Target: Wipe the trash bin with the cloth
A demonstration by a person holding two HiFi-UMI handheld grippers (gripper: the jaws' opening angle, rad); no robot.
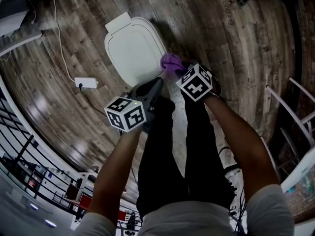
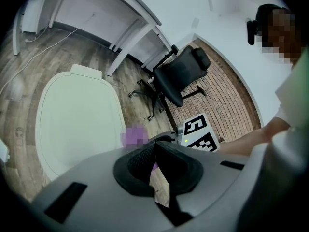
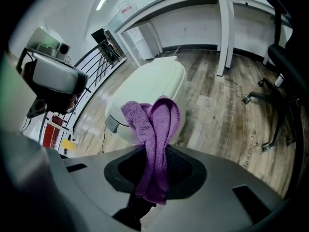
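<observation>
The white trash bin (image 1: 132, 49) stands on the wood floor with its lid down; it also shows as the bin (image 2: 77, 120) and as the bin (image 3: 150, 87). My right gripper (image 3: 154, 150) is shut on a folded purple cloth (image 3: 155, 124), which sticks up from between the jaws. From the head, the cloth (image 1: 171, 62) hangs at the bin's near right edge, held by the right gripper (image 1: 178, 72). My left gripper (image 1: 150, 89) hovers just beside it over the bin's near edge. In its own view the left gripper (image 2: 153, 146) has its jaws together with nothing between them.
A black office chair (image 2: 181, 74) stands right of the bin, near white desk legs (image 2: 128, 47). A white power strip (image 1: 86, 82) with its cable lies left of the bin. A black railing (image 3: 99, 57) runs along the left. The person's dark trousers (image 1: 162, 146) are below the grippers.
</observation>
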